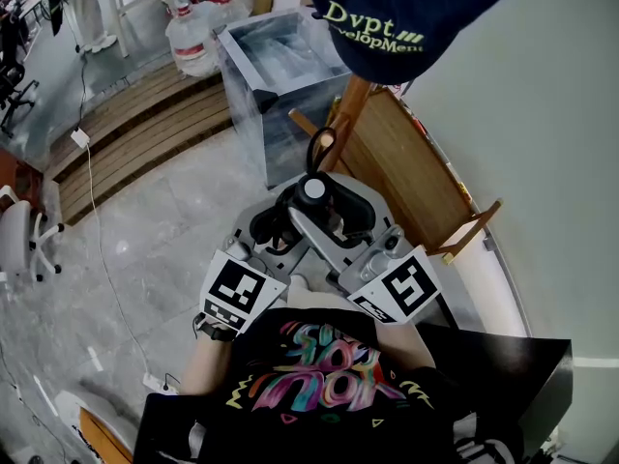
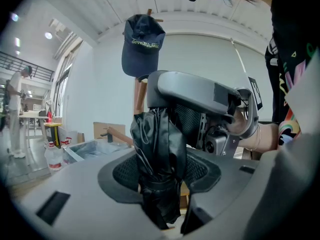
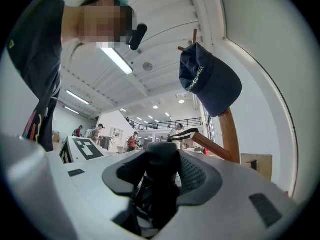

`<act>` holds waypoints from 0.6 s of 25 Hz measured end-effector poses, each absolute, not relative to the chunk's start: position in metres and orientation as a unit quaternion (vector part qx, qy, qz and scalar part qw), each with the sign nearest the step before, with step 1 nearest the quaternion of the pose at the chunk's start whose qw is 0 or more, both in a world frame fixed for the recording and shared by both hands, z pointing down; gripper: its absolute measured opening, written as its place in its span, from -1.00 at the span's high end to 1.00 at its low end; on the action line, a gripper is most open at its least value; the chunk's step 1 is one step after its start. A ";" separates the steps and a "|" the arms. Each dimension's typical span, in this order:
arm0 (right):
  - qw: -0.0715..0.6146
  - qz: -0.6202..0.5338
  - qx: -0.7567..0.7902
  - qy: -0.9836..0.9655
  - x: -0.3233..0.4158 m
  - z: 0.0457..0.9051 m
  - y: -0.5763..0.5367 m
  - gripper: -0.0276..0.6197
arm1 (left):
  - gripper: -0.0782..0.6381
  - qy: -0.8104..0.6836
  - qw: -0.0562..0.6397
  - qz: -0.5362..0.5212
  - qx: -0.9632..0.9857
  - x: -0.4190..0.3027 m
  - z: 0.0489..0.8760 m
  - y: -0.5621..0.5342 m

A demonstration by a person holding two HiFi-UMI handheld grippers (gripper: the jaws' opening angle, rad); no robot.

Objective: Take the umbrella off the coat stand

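The left tongs (image 2: 161, 178) were shut partway on the black folded umbrella (image 2: 157, 134); their pads pressed the bunched canopy from both sides, close to its banded lower part, and the fabric filled the gap between them; the right tongs (image 3: 161, 180) clamped the same umbrella at its thick black handle (image 3: 161, 156), the jaws likewise kept fairly wide by what they gripped. In the head view the two tongs faced each other (each with its square-marker cube nearest the person's chest); the umbrella stood roughly upright between them, a pale round end uppermost. It was held just in front of the wooden coat stand (image 1: 350, 104), close to the pole; a dark blue cap (image 1: 406, 13) with pale green lettering hung at the stand's top, above the tongs. A thin black strap (image 1: 320, 149) looped up from the umbrella toward a slanting wooden peg (image 1: 302, 122) on the pole; whether the loop lay over that peg or only beside it could not be told.
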State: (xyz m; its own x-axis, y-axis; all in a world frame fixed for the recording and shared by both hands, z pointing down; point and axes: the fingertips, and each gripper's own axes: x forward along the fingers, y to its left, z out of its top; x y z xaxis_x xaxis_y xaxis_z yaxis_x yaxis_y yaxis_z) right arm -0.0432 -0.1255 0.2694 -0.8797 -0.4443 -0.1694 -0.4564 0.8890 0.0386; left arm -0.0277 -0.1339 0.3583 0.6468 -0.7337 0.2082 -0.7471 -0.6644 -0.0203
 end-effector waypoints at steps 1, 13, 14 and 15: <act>0.079 0.039 -0.229 0.969 -0.044 0.269 -0.124 0.27 | 0.15 -0.410 0.034 0.100 0.906 -0.029 0.358 -0.132; 0.089 0.029 -0.169 0.981 -0.067 0.266 -0.105 0.27 | 0.15 -0.444 0.036 0.101 0.890 -0.054 0.355 -0.114; 0.090 0.027 -0.162 0.982 -0.069 0.267 -0.104 0.27 | 0.15 -0.448 0.036 0.102 0.887 -0.057 0.355 -0.112; 0.091 0.025 -0.156 0.983 -0.072 0.267 -0.102 0.27 | 0.15 -0.454 0.037 0.102 0.885 -0.059 0.356 -0.111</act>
